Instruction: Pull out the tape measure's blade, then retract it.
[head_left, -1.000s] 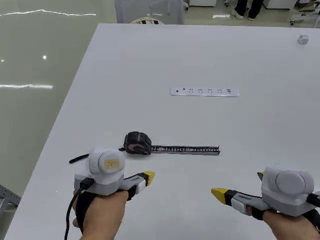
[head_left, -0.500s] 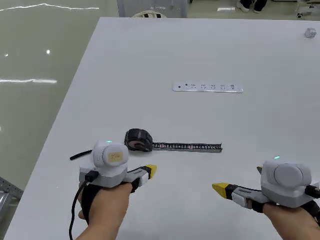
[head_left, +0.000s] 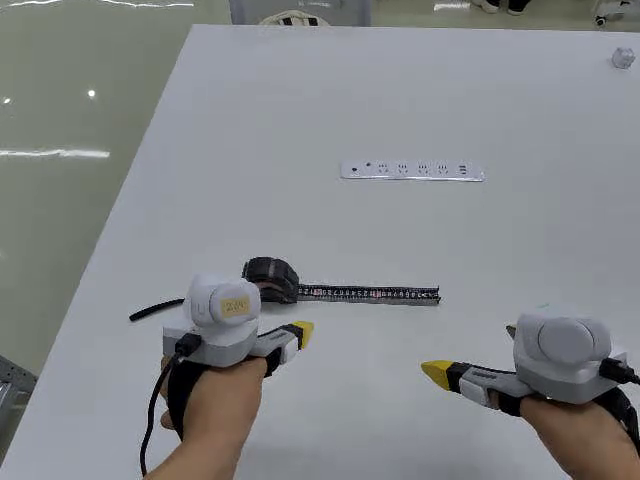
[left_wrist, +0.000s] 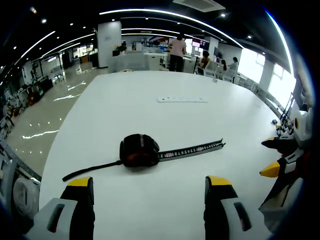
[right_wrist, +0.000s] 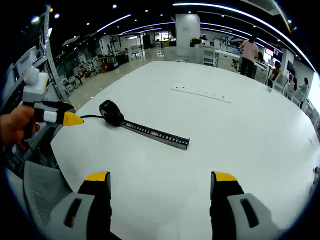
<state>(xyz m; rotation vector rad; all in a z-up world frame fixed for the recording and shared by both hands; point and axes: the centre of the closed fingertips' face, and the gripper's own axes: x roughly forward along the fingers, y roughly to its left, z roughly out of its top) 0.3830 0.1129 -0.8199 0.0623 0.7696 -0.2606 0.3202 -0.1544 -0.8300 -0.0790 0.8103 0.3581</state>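
The tape measure (head_left: 271, 279) sits on the white table (head_left: 300, 120) near its front left part, with its blade (head_left: 368, 294) already drawn out and lying flat, running off to the right, and a dark strap (head_left: 155, 312) trailing off the other side of the case. So the pulling-out looks done and the retracting is what remains. The left gripper (left_wrist: 145, 186) hangs just short of the case, jaws spread and holding nothing; the right gripper (right_wrist: 157, 179) is spread and empty too, well apart from the blade's free end. Next, I judge, one gripper has to steady the case while the blade is let back in, guided so that it does not whip. A power strip (head_left: 412, 171) lies further back. The scale on the blade is too small to read, the yellowish sticker on the left gripper is blurred, and no brand can be made out on the case
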